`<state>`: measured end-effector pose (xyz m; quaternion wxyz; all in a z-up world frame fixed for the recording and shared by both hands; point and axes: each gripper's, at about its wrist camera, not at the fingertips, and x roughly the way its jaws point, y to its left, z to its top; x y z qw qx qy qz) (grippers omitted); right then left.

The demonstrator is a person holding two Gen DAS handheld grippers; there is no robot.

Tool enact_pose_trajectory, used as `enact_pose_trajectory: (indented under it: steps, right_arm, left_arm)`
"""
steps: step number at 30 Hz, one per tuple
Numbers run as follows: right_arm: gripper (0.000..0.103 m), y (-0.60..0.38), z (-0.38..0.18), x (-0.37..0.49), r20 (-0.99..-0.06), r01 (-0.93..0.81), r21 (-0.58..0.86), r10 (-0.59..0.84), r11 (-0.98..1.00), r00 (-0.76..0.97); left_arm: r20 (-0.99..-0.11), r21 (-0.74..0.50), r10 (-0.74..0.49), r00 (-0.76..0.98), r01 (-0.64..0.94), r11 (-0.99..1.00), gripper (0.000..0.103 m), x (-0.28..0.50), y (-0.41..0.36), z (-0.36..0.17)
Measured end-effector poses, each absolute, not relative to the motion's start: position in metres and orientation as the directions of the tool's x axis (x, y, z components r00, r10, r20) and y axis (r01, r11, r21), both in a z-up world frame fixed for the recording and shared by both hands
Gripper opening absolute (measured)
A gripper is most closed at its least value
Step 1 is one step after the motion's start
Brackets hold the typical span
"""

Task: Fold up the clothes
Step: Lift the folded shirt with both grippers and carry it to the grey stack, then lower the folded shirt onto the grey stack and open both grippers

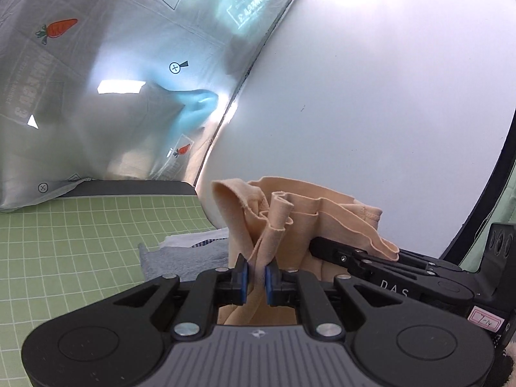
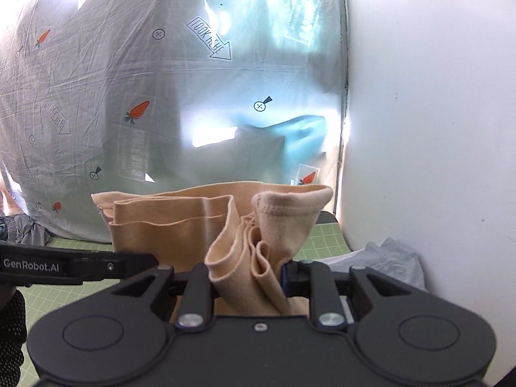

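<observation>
A peach garment (image 1: 303, 213) hangs bunched in the air above the green grid mat (image 1: 80, 242). My left gripper (image 1: 257, 279) is shut on a pinched fold of it, blue pads pressing the cloth. In the right wrist view the same peach garment (image 2: 180, 222) stretches leftward, and my right gripper (image 2: 248, 279) is shut on a thick gathered bundle of its edge. The right gripper (image 1: 354, 254) also shows from the side in the left wrist view, reaching under the cloth. The left gripper's body (image 2: 74, 266) enters the right wrist view at the left.
A grey garment (image 1: 180, 258) lies on the mat below the peach one, seen too as grey garment (image 2: 390, 261). A carrot-print sheet (image 2: 129, 96) hangs behind the mat. A white wall (image 1: 371, 96) stands to the right. Dark clothes (image 2: 19, 229) lie at far left.
</observation>
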<state>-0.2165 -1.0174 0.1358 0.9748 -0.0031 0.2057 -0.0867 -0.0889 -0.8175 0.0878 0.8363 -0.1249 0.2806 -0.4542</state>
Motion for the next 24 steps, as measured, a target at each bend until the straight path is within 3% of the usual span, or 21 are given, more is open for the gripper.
enact_pose_trajectory:
  steps: [5, 18, 24]
  right_arm:
    - [0.023, -1.086, 0.136, -0.186, -0.437, 0.151, -0.164, -0.209, 0.975, 0.875]
    - [0.027, -1.194, 0.014, -0.042, -0.633, 0.173, 0.002, -0.133, 0.985, 0.762]
    - [0.032, -1.208, -0.019, -0.012, -0.664, 0.168, 0.043, -0.097, 0.985, 0.741]
  left_arm:
    - [-0.398, -0.497, -0.825, 0.400, 0.662, 0.561, 0.011, -0.062, -0.895, 0.075]
    - [-0.665, -0.484, -0.644, 0.379, 0.438, 0.758, 0.011, 0.074, -0.985, -0.027]
    - [-0.720, -0.468, -0.598, 0.352, 0.390, 0.793, 0.014, 0.099, -0.998, -0.062]
